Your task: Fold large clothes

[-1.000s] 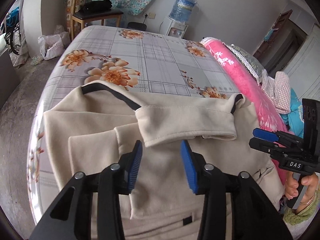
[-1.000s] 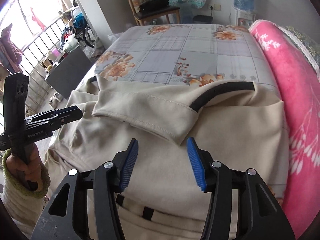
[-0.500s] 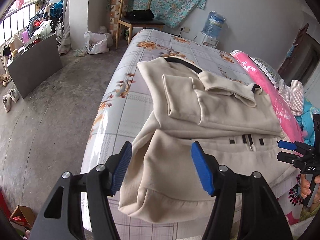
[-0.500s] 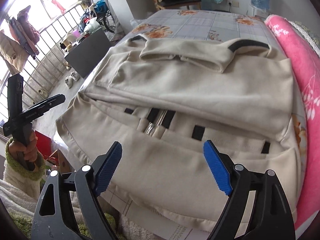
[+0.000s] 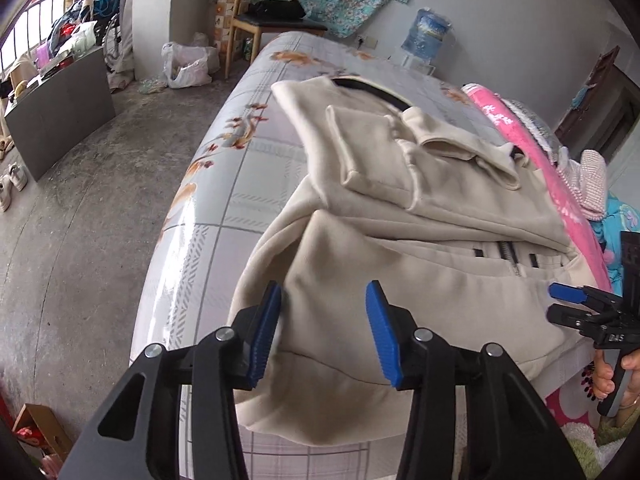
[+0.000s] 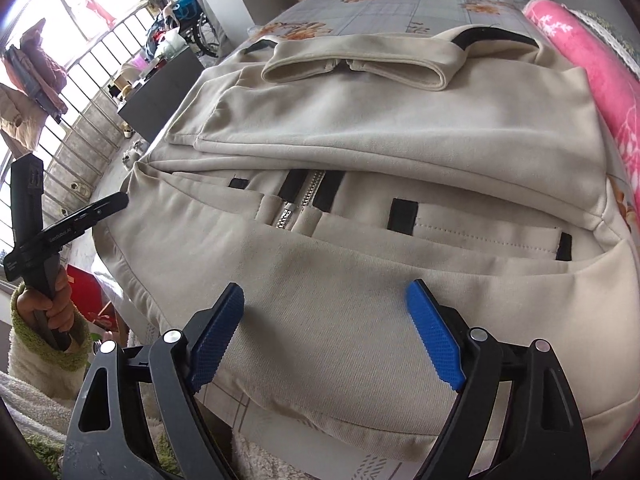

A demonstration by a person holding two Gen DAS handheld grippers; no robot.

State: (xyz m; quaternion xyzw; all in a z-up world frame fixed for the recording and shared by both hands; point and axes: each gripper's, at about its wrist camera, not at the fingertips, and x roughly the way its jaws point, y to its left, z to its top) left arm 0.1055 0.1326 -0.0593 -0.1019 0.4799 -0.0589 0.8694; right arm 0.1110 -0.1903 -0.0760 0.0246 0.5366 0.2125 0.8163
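Observation:
A large beige zip jacket (image 5: 420, 208) lies on the bed with its sleeves and collar folded in and its lower hem hanging over the near edge. My left gripper (image 5: 324, 336) is at the hem's left corner. Its jaws are closing with a bulge of beige cloth between the blue pads, which stand apart. In the right wrist view the jacket (image 6: 360, 120) fills the frame, zipper (image 6: 300, 200) at its middle. My right gripper (image 6: 326, 336) stands wide open just above the hem's right half, nothing pinched. Each gripper also shows in the other's view, the left gripper (image 6: 80, 220) and the right gripper (image 5: 560, 300).
The bed has a floral checked sheet (image 5: 248, 168) and a rolled pink blanket (image 5: 520, 136) along its right side. On the bare concrete floor to the left stand a grey cabinet (image 5: 56, 108), a plastic bag (image 5: 184, 64) and a wooden chair (image 5: 272, 12). A water dispenser (image 5: 428, 36) is at the far wall.
Both grippers pulled back from the folded collar to the jacket's near hem and dropped lower. The right jaws spread wider. The left jaws widened, then narrowed around the hem corner.

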